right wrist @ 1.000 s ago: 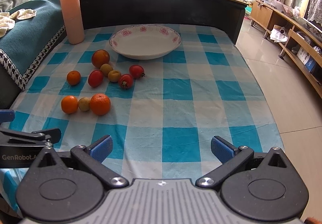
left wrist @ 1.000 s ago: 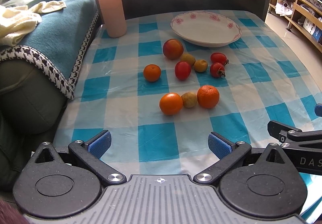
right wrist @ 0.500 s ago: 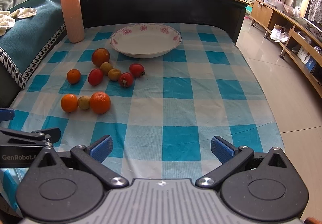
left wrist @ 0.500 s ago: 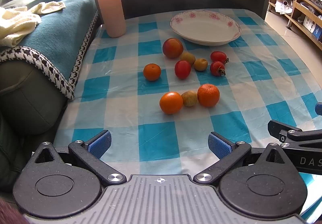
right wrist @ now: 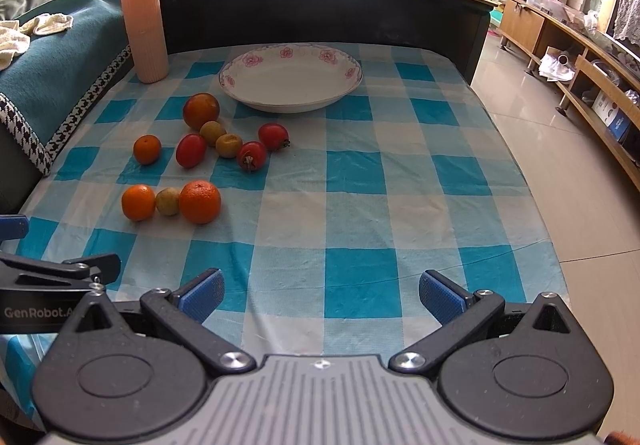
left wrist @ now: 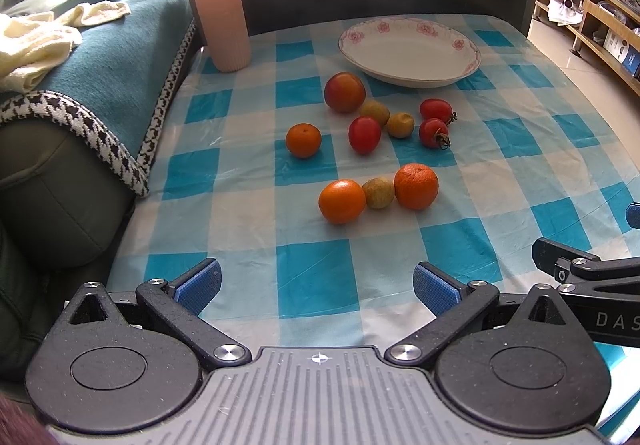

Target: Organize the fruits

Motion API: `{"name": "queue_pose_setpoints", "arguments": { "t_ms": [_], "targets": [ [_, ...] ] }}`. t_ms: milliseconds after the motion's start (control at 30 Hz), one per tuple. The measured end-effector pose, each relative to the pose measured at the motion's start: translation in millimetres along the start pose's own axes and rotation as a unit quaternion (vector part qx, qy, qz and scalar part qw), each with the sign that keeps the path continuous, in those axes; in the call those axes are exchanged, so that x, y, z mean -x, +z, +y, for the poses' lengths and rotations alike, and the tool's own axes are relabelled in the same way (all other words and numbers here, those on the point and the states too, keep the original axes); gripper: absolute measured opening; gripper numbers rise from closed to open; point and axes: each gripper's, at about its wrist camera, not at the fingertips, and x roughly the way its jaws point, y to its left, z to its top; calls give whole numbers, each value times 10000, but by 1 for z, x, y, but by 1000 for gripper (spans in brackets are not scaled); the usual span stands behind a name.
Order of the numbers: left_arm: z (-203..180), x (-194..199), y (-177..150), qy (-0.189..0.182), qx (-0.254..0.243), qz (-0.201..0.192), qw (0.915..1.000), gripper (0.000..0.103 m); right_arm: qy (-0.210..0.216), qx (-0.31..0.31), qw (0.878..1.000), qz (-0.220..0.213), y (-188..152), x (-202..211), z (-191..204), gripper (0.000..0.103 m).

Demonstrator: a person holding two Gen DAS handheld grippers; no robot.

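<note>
Both tools low at the near table edge, nothing gripped. Left gripper (left wrist: pixel 316 287) spread wide, blue pads apart, empty. Right gripper (right wrist: pixel 322 295) same: spread, empty.

Fruit all loose on the checked tablecloth (left wrist: pixel 316 277), none in the plate (left wrist: pixel 408 53) yet. Plate bare, upper centre of both frames, at the far end of the table.

Near trio in a row across frame, touching: orange (left wrist: pixel 342 201), small yellowish fruit (left wrist: pixel 378 193), bigger orange (left wrist: pixel 416 186). Further up, near the plate: small orange (left wrist: pixel 303 140), red fruits (left wrist: pixel 364 134), two more yellowish ones (left wrist: pixel 400 125), large reddish fruit (left wrist: pixel 345 91) just below the plate rim.

Key relation: in the left wrist view, trio sits dead ahead, centre frame, right above the gap between the pads. In the right wrist view, same trio off at centre left (right wrist: pixel 138 201), well aside of that tool's axis. So left nearer and better lined up; likely first pick the near orange, straight forward reach. Round fruit, no long axis to match. Neighbour touching it, so may roll when pinched.

Pink ribbed cylinder (left wrist: pixel 218 1) standing upper left, clear of the path.
</note>
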Motion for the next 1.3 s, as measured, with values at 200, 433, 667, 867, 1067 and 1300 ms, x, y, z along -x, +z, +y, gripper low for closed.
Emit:
{"name": "queue_pose_setpoints", "arguments": {
  "t_ms": [200, 433, 667, 867, 1067, 1300],
  "targets": [
    [0, -1, 1, 31, -26, 37, 10000, 103, 3, 4, 10000, 14, 0, 0, 1, 103],
    [0, -1, 1, 60, -25, 74, 10000, 103, 10, 8, 10000, 30, -2, -1, 2, 103],
    [2, -1, 2, 99, 4, 102, 9999, 103, 34, 31, 10000, 61, 2, -3, 5, 103],
    [4, -4, 4, 173, 25, 167, 9997, 102, 63, 112, 9999, 74, 5, -7, 9, 103],
    [11, -8, 4, 259, -4, 147, 9996, 102, 167, 296, 9994, 33, 14, -16, 17, 103],
    [30, -15, 7, 70, 298, 152, 9994, 102, 432, 728, 9964, -96, 26, -34, 36, 103]
  ]
}}
